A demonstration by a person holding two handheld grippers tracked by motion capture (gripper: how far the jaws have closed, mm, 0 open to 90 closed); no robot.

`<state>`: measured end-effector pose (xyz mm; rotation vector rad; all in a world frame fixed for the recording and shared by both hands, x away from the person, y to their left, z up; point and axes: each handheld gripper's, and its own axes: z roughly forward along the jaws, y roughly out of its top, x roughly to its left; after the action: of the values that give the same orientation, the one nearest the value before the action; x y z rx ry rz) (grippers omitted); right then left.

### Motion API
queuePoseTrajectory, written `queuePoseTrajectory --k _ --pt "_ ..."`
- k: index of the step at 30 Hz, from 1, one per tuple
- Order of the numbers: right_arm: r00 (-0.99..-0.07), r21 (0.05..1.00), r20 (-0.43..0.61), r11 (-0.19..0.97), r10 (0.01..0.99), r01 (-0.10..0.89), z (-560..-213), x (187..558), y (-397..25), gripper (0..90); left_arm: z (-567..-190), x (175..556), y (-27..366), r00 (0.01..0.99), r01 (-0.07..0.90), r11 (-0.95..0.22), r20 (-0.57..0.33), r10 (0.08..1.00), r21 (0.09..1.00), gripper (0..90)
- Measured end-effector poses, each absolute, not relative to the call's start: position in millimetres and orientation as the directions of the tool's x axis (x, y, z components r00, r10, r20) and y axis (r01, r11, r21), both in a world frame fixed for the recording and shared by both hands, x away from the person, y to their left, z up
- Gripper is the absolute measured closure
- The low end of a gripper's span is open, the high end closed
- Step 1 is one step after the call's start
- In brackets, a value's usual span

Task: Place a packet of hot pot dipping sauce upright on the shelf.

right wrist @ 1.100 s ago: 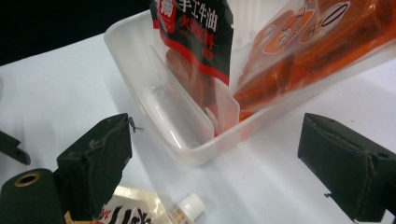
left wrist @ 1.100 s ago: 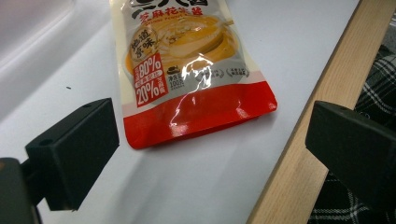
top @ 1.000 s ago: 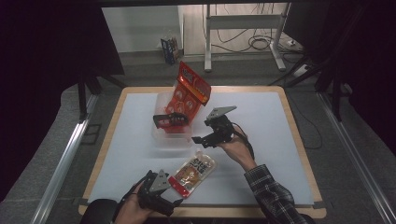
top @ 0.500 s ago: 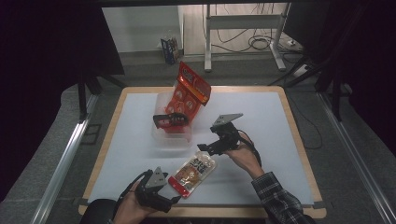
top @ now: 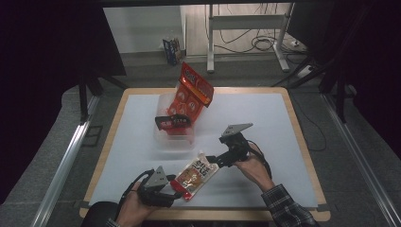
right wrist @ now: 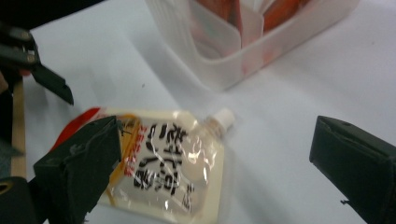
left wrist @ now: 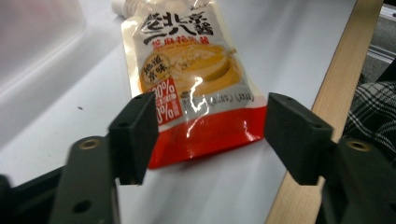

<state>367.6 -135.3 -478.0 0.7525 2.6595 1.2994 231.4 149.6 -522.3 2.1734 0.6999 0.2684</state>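
A spouted sauce pouch (top: 195, 174), cream and orange with a red bottom, lies flat near the table's front edge. My left gripper (top: 172, 191) is open at its red bottom end; in the left gripper view the jaws straddle the pouch (left wrist: 191, 79) just above the table. My right gripper (top: 215, 160) is open at the spout end. The right gripper view has the pouch (right wrist: 173, 163) and its white cap (right wrist: 223, 116) between the wide-open jaws, and the left gripper (right wrist: 42, 74) at the far left.
A clear plastic bin (top: 175, 140) stands just behind the pouch, holding a tall red packet (top: 193, 92) and a dark one (top: 172, 122). The bin's wall (right wrist: 252, 60) is close to the cap. The wooden table edge (left wrist: 317, 116) runs beside the left gripper.
My right gripper has come down and toward the front, to the pouch's spout end. My left gripper has shifted right, up to the pouch's red bottom. The pouch has stayed put.
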Motion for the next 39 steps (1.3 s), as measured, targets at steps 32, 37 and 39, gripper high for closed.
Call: queuePoseTrajectory --k 32,37,39 --pt "-0.856 0.703 0.18 0.545 0.484 0.456 -510 345 -142 1.3 -544 250 143 0.819 0.452 -0.516 -0.11 0.563 0.728 90.0" --pt "-0.854 0.677 0.22 0.556 0.472 0.482 -515 344 -135 1.5 -544 250 143 0.808 0.472 -0.509 -0.122 0.576 0.72 90.0" --pt "-0.853 0.666 0.227 0.564 0.47 0.488 -517 343 -132 2.0 -544 250 143 0.804 0.479 -0.507 -0.126 0.581 0.716 90.0"
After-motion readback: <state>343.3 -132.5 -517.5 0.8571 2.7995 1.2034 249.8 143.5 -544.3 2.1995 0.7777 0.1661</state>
